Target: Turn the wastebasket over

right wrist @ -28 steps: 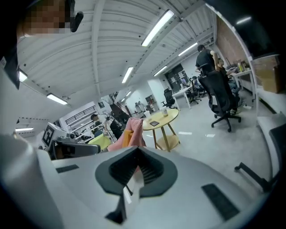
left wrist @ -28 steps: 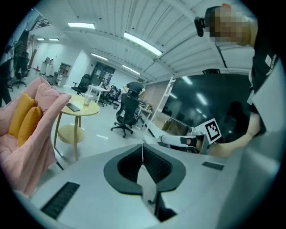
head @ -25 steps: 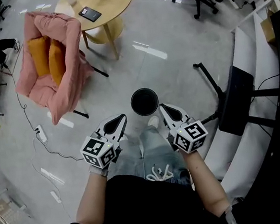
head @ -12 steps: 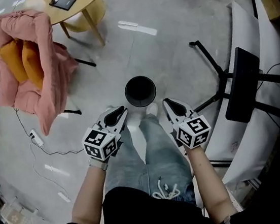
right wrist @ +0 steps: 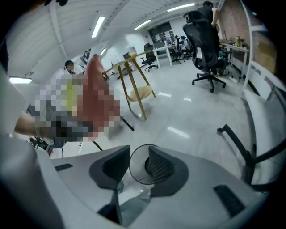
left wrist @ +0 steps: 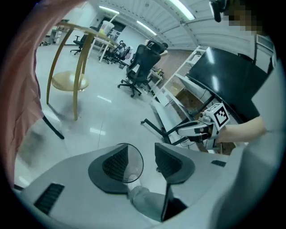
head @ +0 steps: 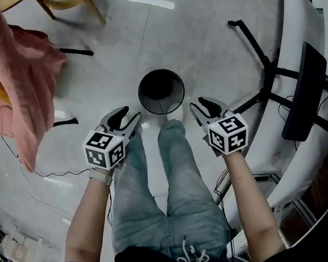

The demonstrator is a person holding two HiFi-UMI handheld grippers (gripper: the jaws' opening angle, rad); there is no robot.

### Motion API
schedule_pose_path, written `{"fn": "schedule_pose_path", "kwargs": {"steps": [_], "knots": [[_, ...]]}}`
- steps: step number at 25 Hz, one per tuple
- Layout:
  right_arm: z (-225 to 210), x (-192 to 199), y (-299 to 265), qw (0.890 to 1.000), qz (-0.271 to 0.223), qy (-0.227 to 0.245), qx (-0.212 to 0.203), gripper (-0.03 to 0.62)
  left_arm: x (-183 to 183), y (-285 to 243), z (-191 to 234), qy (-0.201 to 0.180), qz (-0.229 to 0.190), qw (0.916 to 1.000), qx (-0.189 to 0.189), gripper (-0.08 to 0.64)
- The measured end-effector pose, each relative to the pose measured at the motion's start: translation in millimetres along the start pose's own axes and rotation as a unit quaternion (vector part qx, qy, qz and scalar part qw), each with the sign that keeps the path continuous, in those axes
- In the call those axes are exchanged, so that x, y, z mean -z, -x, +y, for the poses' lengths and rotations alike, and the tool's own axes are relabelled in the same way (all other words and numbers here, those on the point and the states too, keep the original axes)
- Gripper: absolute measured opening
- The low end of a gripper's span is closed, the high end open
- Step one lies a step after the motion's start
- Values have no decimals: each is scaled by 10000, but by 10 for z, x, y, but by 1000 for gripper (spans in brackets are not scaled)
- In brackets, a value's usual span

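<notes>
Since 1 second ago I've brought both tools down toward the wastebasket (head: 160, 92), which now fills more of the head view. Both sets of jaws have just been opening. The left hand-held gripper (head: 127, 118) stands well parted and the right hand-held gripper (head: 204, 105) rather less. Neither holds anything, and the basket's rim only shows beyond each gap. The basket stands upright, mouth up, on the polished grey floor (head: 211, 31), just ahead of the jeans-clad legs (head: 158, 176) and between the 2 tools. It is round, black and thin-rimmed, and its wall looks see-through, probably fine mesh, so I expect it to be light and springy. I'd pinch the rim at 2 opposite points. I'd lift clear before rolling, since that glossy floor would let it skid, then set it mouth-down.
</notes>
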State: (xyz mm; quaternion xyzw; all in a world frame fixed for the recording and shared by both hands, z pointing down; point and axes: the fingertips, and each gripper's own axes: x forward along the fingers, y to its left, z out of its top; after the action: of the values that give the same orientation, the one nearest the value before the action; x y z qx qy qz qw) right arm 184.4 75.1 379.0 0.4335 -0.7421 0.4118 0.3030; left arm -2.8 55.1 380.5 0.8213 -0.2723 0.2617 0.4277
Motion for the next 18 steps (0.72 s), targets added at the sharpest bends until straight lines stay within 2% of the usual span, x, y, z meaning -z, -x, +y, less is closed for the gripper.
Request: {"fn": "schedule_pose_path", "kwargs": {"steps": [10, 18], "knots": [[-619, 685, -1239, 9963, 851, 60, 129, 147, 748, -1072, 674, 30, 664, 9978, 85, 232], [-1123, 1111, -1998, 9911, 1301, -22, 288, 163, 1167, -1876, 1271, -187, 1173, 9929, -62, 239]]}}
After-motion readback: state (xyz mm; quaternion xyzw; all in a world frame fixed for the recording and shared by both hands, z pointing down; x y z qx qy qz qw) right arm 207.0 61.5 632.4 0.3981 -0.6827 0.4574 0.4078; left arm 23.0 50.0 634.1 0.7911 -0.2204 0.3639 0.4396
